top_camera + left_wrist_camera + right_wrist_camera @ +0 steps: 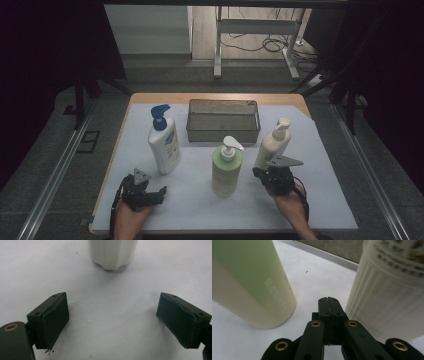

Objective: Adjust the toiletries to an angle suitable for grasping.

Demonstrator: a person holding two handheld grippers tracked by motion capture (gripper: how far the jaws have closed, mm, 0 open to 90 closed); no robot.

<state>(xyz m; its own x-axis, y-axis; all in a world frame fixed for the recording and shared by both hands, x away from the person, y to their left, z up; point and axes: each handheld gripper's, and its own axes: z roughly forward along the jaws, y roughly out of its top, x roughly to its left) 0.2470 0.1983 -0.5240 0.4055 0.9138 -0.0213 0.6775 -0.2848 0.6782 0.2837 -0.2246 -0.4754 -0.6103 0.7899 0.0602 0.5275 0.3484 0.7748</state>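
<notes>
Three pump bottles stand on the white mat. A white bottle with a blue pump is at the left, and its base lies straight ahead of my left gripper, whose jaws stand wide open over bare mat. In the middle is a green bottle with a white pump, and a cream bottle stands right of it. My right gripper is shut with nothing in it. Its tips sit low between the green bottle and the cream bottle, close to the cream one.
A metal mesh basket stands at the back of the mat, behind the bottles. The wooden table edge runs behind it. Dark floor and rails flank the table, and a white frame with cables stands beyond.
</notes>
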